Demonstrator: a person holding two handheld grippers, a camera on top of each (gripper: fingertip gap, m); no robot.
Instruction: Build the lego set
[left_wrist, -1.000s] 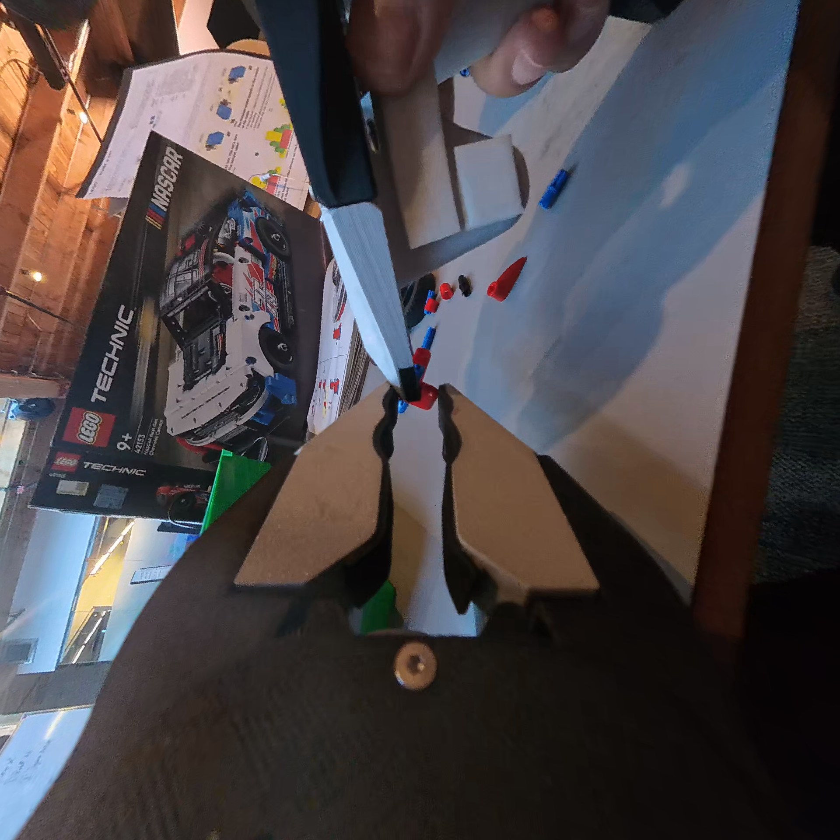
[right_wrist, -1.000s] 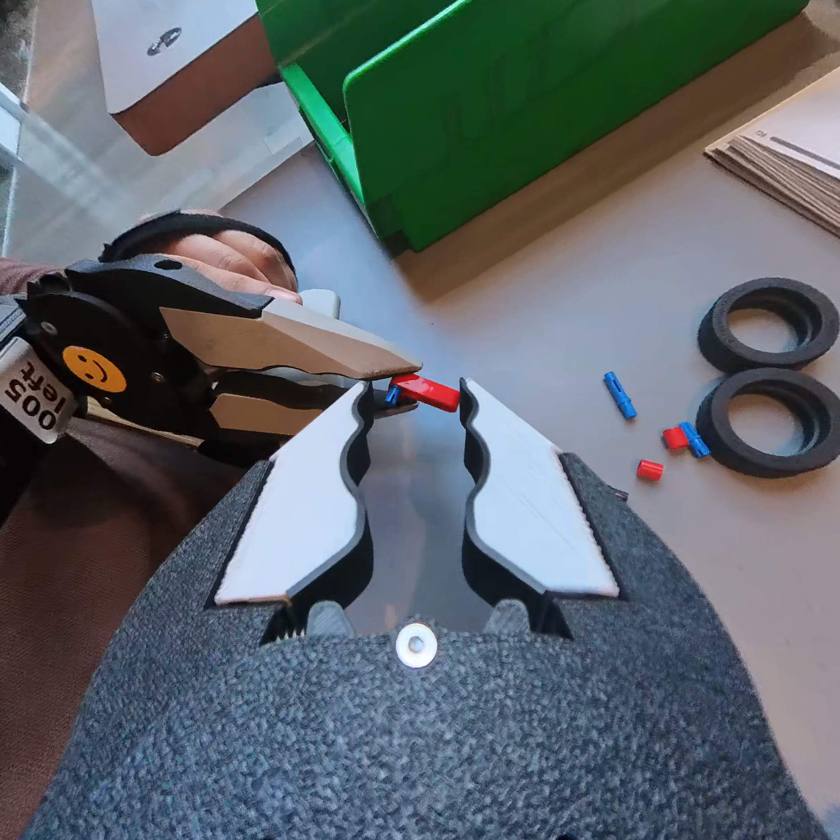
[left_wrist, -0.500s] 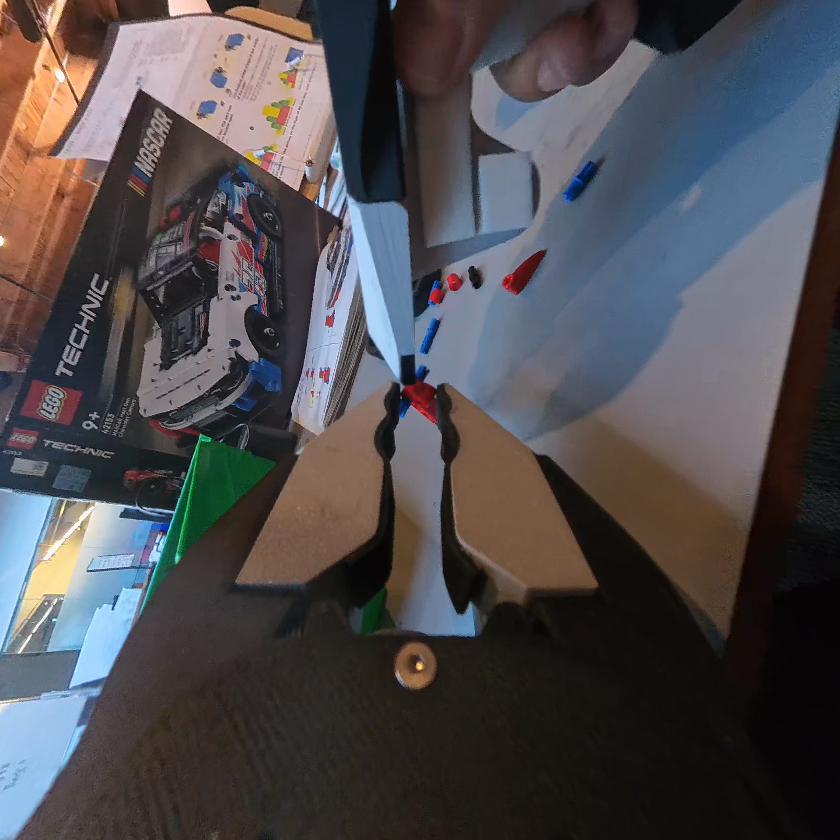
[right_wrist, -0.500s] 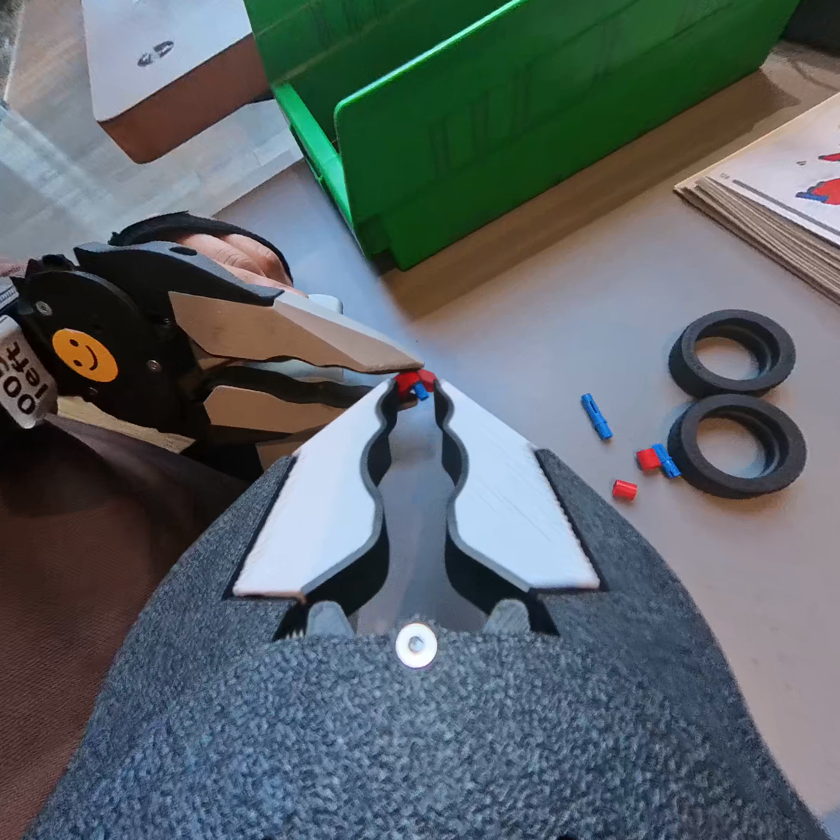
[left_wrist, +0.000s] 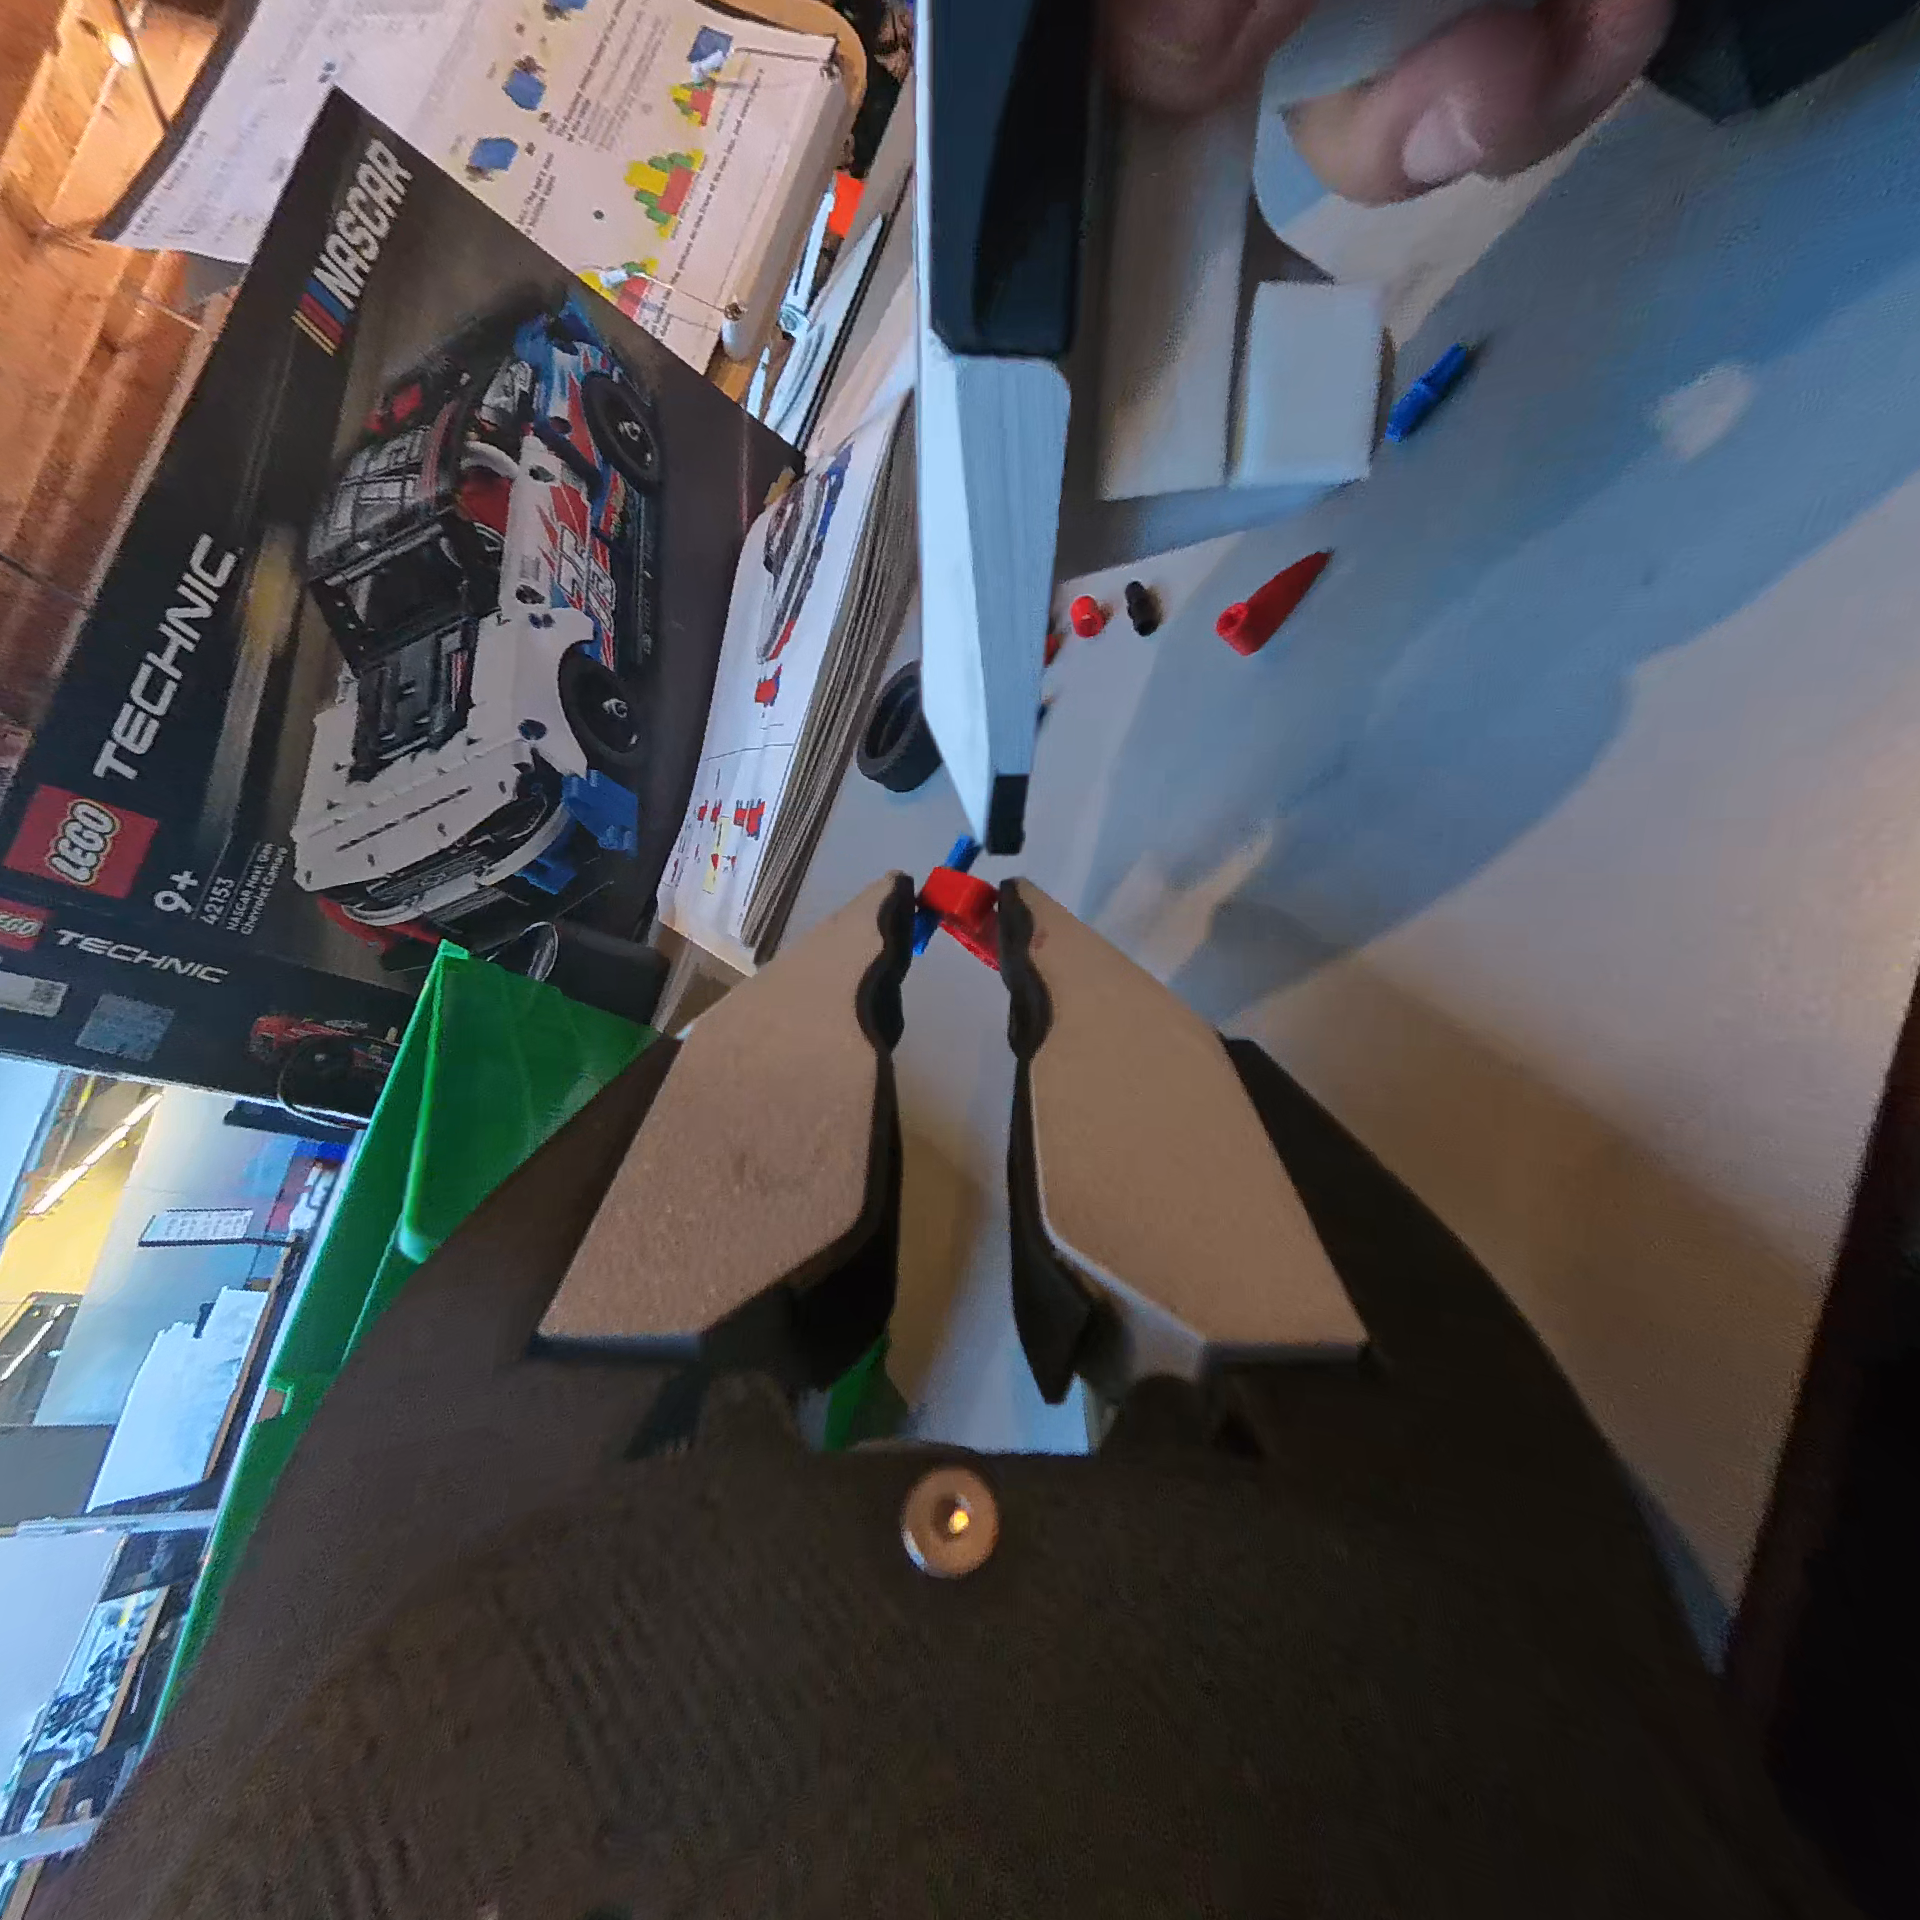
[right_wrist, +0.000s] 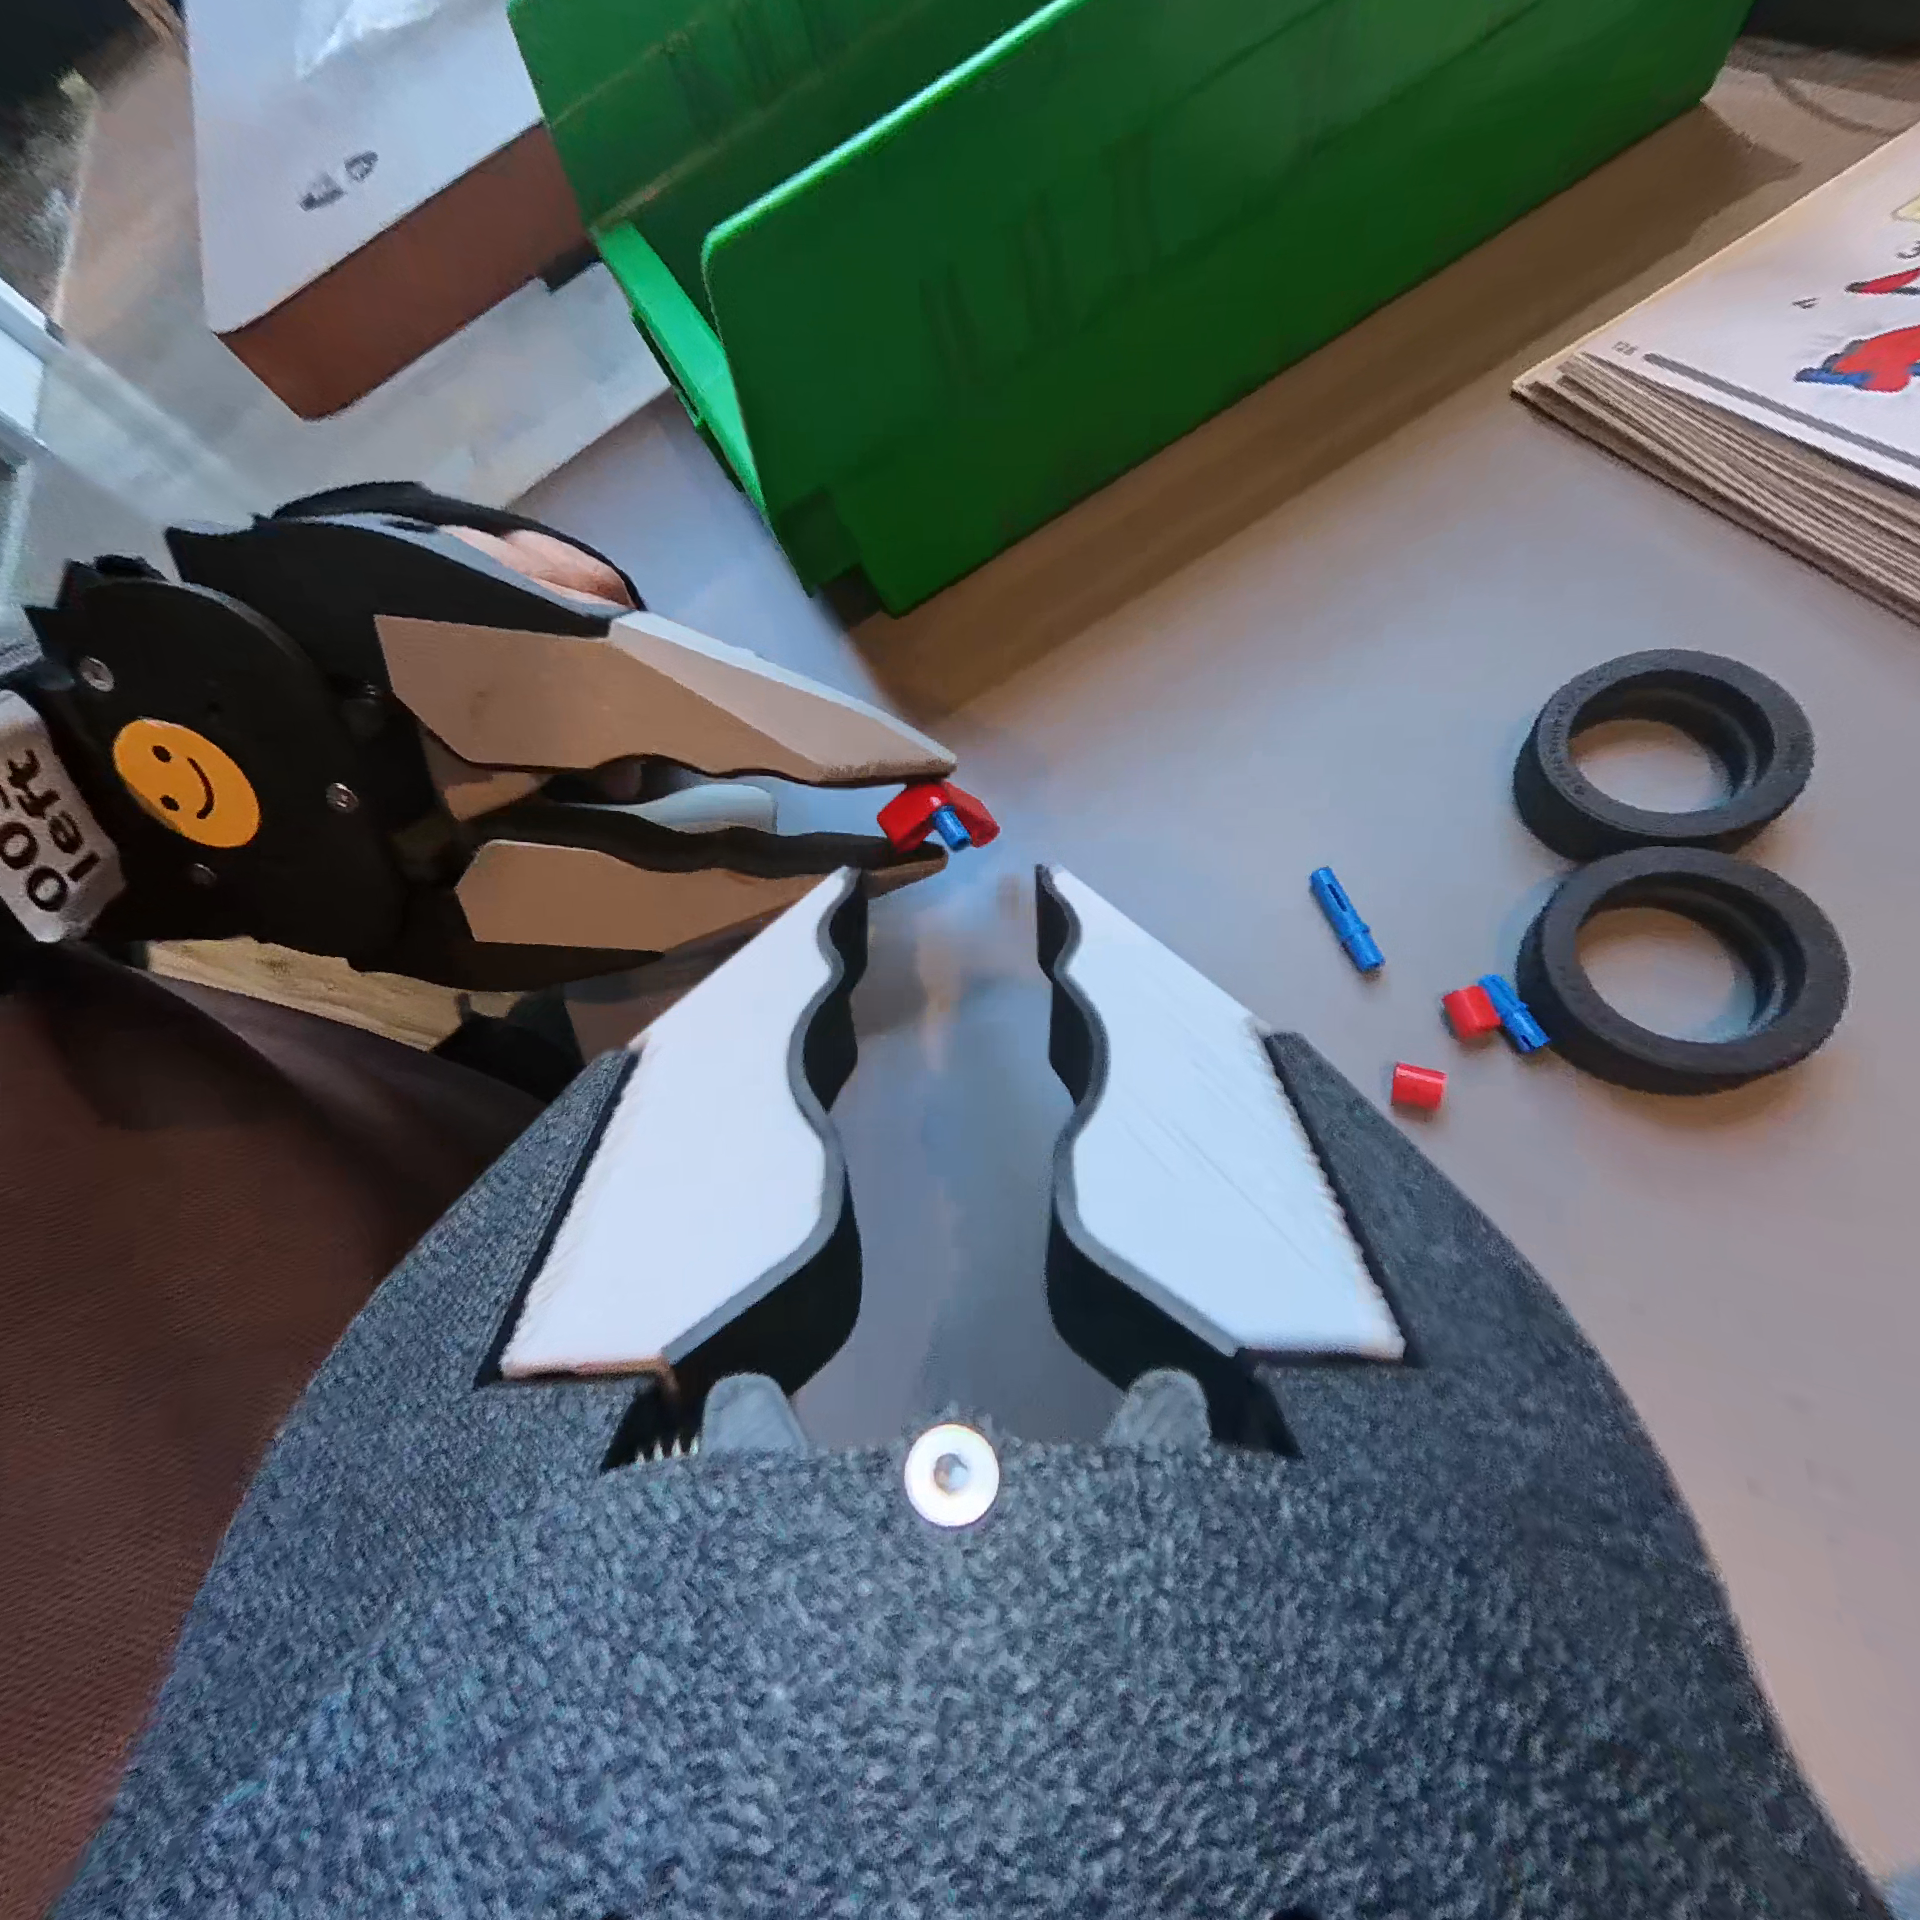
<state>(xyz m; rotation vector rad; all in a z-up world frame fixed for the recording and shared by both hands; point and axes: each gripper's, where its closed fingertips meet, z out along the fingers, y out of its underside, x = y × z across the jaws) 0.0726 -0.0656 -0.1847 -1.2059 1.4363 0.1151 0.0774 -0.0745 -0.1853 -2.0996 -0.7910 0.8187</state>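
Note:
My left gripper (left_wrist: 951, 902) is shut on a small red Lego piece (left_wrist: 961, 904) with a blue pin (left_wrist: 961, 852) stuck in it, and holds it above the table. In the right wrist view the left gripper (right_wrist: 935, 821) comes in from the left with the red piece (right_wrist: 909, 816) and its blue pin (right_wrist: 951, 826) at its tips. My right gripper (right_wrist: 948, 881) is open and empty, just below and in front of that piece. In the left wrist view one right finger (left_wrist: 987, 582) reaches down from the top, its tip just above the piece.
On the table to the right lie a blue pin (right_wrist: 1345, 920), a red bush with a blue pin (right_wrist: 1470, 1010), a red bush (right_wrist: 1418, 1089) and two black tyres (right_wrist: 1662, 769) (right_wrist: 1683, 971). A green bin (right_wrist: 1039, 260), the instruction booklet (right_wrist: 1766, 395) and the set's box (left_wrist: 364, 582) stand behind. Only a small space, under 4 cm, lies between the two pairs of fingers.
My right gripper closed in on the red piece half a second ago, then opened and drew back a little. The left gripper kept hold and turned the piece.

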